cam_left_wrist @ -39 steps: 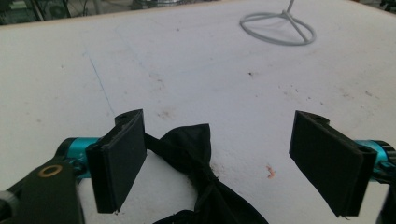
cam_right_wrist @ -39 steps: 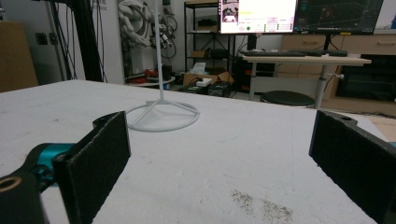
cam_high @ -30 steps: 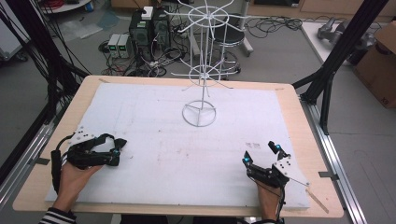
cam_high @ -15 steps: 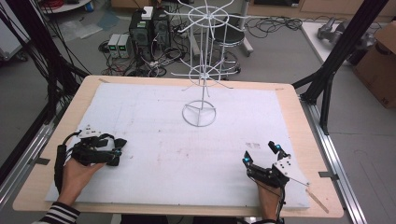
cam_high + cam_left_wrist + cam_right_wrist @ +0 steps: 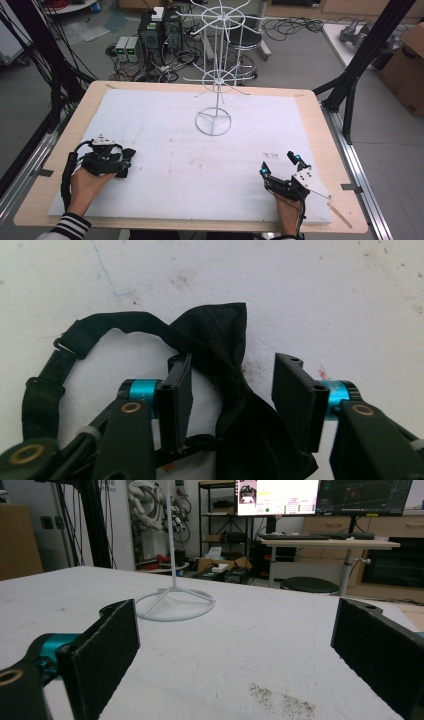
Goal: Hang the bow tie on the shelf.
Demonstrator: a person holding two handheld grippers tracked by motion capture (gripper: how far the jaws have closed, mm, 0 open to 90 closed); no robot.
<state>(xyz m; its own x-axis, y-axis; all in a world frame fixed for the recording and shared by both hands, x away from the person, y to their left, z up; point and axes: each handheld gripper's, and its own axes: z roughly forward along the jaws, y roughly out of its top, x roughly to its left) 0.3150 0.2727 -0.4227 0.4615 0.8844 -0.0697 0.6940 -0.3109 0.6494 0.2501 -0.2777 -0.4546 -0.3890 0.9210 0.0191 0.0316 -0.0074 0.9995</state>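
A black bow tie (image 5: 220, 340) with a looped black strap (image 5: 100, 327) lies on the white mat. My left gripper (image 5: 234, 365) points down over it, and its jaws have just been closing. The tie's pinched middle sits between them. The left pad (image 5: 177, 390) touches the cloth, while the right pad (image 5: 295, 395) stands off it with a gap. In the high view my left gripper (image 5: 122, 162) is at the mat's front left. Resting at the front right is my right gripper (image 5: 278, 163), which is open with nothing between its jaws (image 5: 235, 630).
A white wire display stand (image 5: 213, 121) stands on a ring base at the middle rear of the mat (image 5: 165, 125), and it is straight ahead in the right gripper view (image 5: 175, 605). Black frame posts and cables surround the table.
The left gripper's jaws have drawn closer together around the bow tie. The hand itself has shifted only slightly. The right hand has not moved.
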